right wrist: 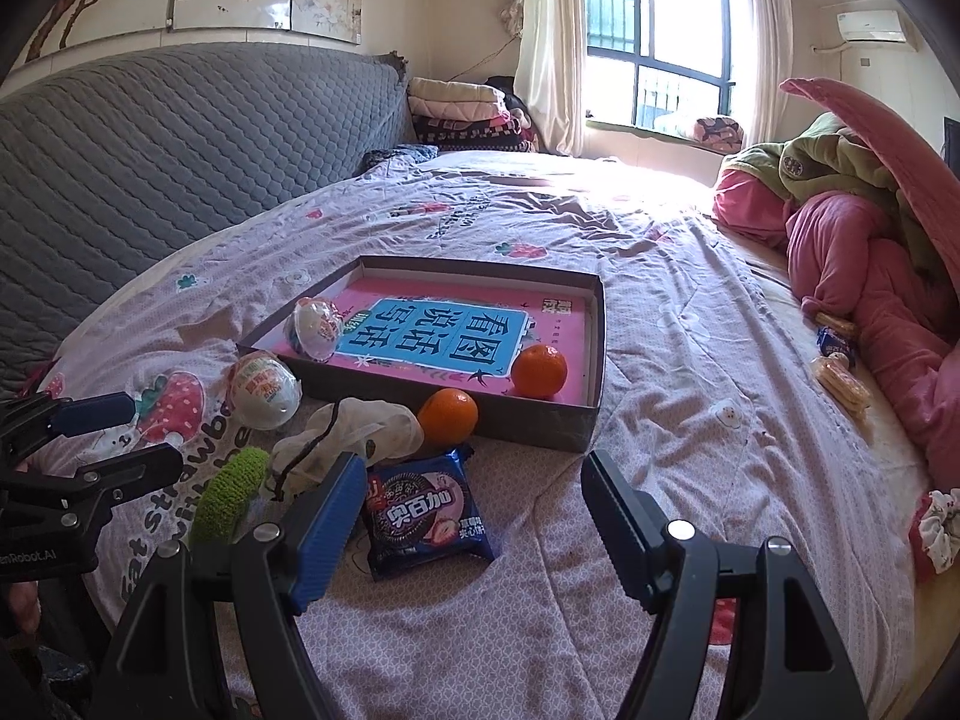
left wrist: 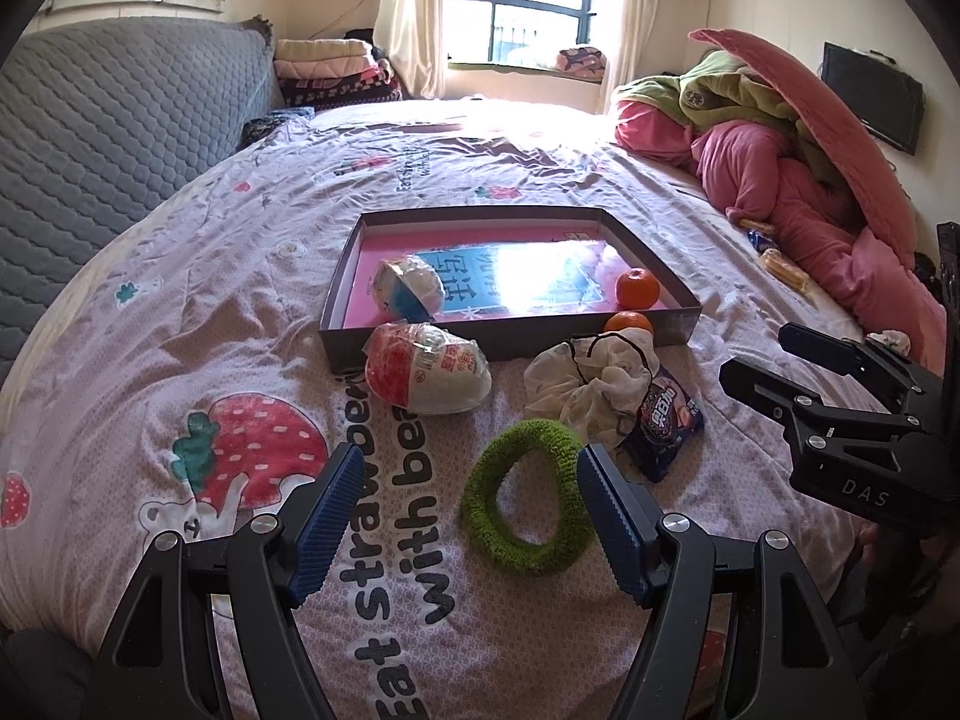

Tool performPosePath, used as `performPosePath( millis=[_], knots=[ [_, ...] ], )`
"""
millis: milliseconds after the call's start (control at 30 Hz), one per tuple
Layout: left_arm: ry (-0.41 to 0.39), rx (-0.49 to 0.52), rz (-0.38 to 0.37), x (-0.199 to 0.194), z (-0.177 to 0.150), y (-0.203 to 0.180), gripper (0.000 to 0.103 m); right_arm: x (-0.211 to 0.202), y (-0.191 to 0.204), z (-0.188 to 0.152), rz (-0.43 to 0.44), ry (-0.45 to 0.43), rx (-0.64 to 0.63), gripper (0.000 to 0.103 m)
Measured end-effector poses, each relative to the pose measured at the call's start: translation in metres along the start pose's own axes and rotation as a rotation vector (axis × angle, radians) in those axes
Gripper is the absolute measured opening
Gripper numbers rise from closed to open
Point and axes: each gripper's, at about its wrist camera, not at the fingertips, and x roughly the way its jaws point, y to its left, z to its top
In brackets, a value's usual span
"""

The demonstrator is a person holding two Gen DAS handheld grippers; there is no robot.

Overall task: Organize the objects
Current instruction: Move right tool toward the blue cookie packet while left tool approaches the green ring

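A shallow grey box (left wrist: 414,349) (right wrist: 543,429) with a pink book inside lies on the bed. In it sit a wrapped egg toy (left wrist: 410,288) (right wrist: 315,327) and an orange (left wrist: 637,288) (right wrist: 539,370). Just outside its near wall lie a second egg toy (left wrist: 427,369) (right wrist: 264,390), another orange (left wrist: 628,323) (right wrist: 448,416), a crumpled white cloth (left wrist: 591,387) (right wrist: 354,435), a blue cookie packet (left wrist: 663,427) (right wrist: 423,519) and a green fuzzy ring (left wrist: 521,495) (right wrist: 228,495). My left gripper (left wrist: 471,519) stands open above the ring's left part. My right gripper (right wrist: 474,525) (left wrist: 774,369) is open over the packet.
A grey quilted headboard (left wrist: 114,120) rises at the left. Pink and green bedding (left wrist: 798,180) (right wrist: 870,252) is heaped at the right, with small snack packs (right wrist: 837,360) beside it. Folded blankets (right wrist: 462,108) sit by the window. A scrunchie (right wrist: 936,525) lies at the right edge.
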Motion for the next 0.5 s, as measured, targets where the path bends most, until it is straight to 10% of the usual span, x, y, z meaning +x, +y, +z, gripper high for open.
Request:
performPosePath(
  millis=[500],
  knots=[
    [0.020,0.017,-0.023,-0.004,-0.010,-0.010,0.075,-0.002,0.009,-0.010,0.002,0.023,-0.041,0.074]
  ],
)
